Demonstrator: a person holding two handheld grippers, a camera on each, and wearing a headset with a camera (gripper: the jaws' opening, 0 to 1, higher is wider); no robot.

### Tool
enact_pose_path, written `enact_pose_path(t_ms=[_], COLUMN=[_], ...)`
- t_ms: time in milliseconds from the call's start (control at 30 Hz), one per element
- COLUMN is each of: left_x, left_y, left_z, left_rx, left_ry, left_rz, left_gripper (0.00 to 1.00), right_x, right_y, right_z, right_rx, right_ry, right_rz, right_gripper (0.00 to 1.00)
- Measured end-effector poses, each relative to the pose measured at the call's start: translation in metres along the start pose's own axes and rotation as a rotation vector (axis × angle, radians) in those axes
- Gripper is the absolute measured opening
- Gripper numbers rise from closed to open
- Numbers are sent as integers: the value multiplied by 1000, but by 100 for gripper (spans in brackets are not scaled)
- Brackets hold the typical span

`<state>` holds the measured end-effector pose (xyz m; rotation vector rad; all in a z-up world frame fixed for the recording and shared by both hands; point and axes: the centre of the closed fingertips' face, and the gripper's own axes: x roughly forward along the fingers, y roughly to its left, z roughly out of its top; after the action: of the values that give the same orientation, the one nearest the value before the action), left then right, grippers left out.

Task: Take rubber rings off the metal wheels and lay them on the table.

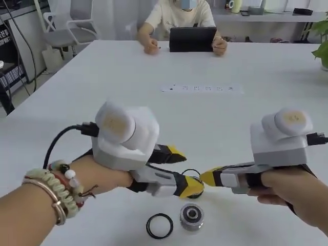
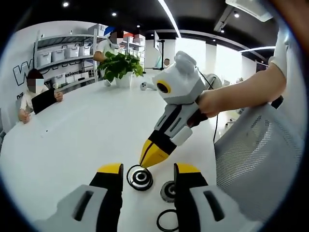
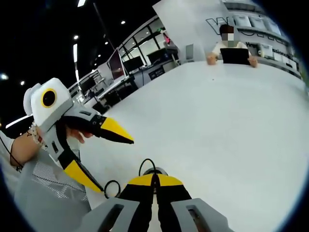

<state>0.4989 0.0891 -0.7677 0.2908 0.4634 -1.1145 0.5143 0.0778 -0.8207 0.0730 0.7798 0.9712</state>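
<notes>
— The right gripper [image 3: 154,182] has its tips pinched tight, seemingly nipping the rubber ring [image 1: 190,170].
— And the left gripper [image 2: 147,170]?
— Gaping wide, astride the metal wheel [image 2: 140,178], touching nothing. That wheel lies flat on the table [image 1: 230,123], axle up, straight ahead of the right tips; I'd peel upward.
— A loose ring [image 1: 159,226] and bare wheel [image 1: 191,216] lie nearer us.

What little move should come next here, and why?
Probably close the left gripper on the ringed wheel. Its jaws stand open on either side of it, while the shut right gripper tip sits at its rubber ring. Steadying the wheel should let the ring be pulled off.
</notes>
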Motion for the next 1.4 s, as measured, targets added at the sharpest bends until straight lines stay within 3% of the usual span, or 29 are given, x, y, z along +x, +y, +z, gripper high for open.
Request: enact_pose_path(t_ms=[200, 467, 567, 800, 1100, 1167, 1267, 1400], left_x=[-25, -58, -72, -97, -125, -130, -134, -137], left_y=[-5, -14, -18, -28, -26, -27, -29, -33], left_z=[23, 34, 29, 19, -5, -9, -13, -25], left_rx=[37, 69, 105, 98, 31, 18, 4, -11], left_ry=[-39, -65, -35, -41, -46, -63, -91, -82], left_rz=[4, 30, 58, 92, 171, 187, 191, 197], left_gripper=[50, 57, 59, 63, 69, 72, 80, 82], right_x=[-3, -6, -6, -4, -1, 0, 2, 5], right_y=[4, 25, 35, 56, 73, 75, 80, 84], right_z=[8, 25, 29, 34, 30, 29, 25, 20], right_rx=[-9, -27, -30, -26, -61, -64, -65, -75], right_ry=[-31, -76, -86, -92, -62, -53, -30, -9], right_rz=[7, 61, 88, 141, 175, 184, 197, 210], right_gripper=[0, 0, 0, 0, 0, 0, 0, 0])
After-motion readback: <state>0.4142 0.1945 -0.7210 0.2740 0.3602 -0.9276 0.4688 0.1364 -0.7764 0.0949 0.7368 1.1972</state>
